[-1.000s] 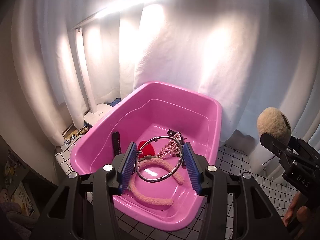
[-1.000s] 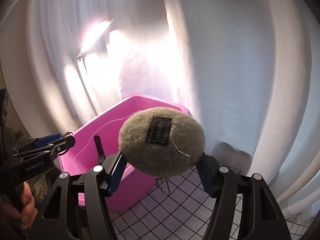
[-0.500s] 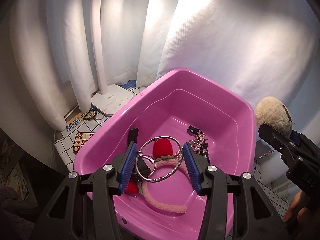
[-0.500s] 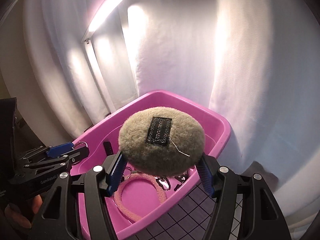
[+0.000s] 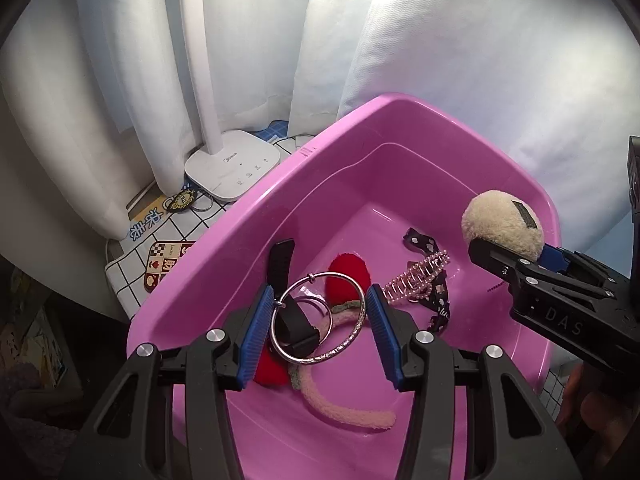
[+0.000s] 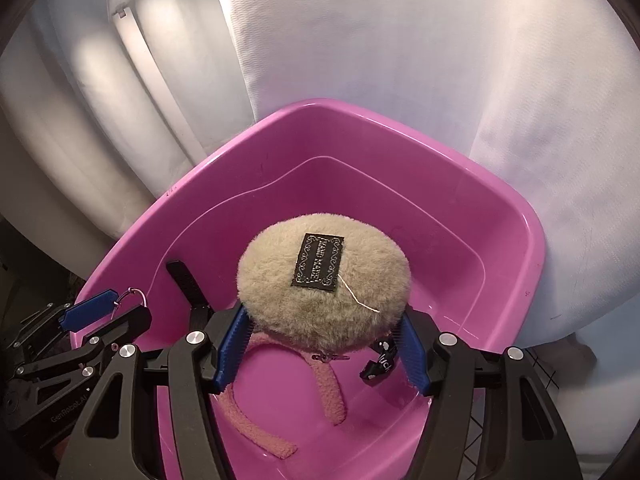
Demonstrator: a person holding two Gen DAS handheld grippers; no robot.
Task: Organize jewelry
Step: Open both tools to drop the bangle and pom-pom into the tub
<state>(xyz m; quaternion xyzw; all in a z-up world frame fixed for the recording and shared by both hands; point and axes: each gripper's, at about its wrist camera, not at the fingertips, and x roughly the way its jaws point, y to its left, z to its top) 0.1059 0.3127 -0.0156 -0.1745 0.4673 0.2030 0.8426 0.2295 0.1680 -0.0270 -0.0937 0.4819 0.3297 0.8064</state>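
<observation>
My left gripper (image 5: 319,322) is shut on a silver bangle (image 5: 347,340) and holds it over the pink tub (image 5: 248,216). My right gripper (image 6: 323,340) is shut on a round beige fluffy pouch (image 6: 276,284) with a black label, also above the tub (image 6: 400,136). The pouch (image 5: 496,220) shows at the right in the left wrist view. In the tub lie a pink fuzzy headband (image 5: 344,412), a red plush piece (image 5: 348,276), a black strap (image 5: 280,264), a pink comb clip (image 5: 416,276) and a black patterned ribbon (image 5: 438,304).
A white lamp base (image 5: 236,166) stands left of the tub by the white curtain (image 5: 460,60). Small charms (image 5: 182,200) and cards (image 5: 164,268) lie on the checked cloth (image 5: 120,276) near it. The left gripper (image 6: 102,310) shows at the left in the right wrist view.
Both grippers have moved forward and down over the tub, so the tub now fills more of each view. Each keeps its hold: bangle in the left, pouch in the right.
</observation>
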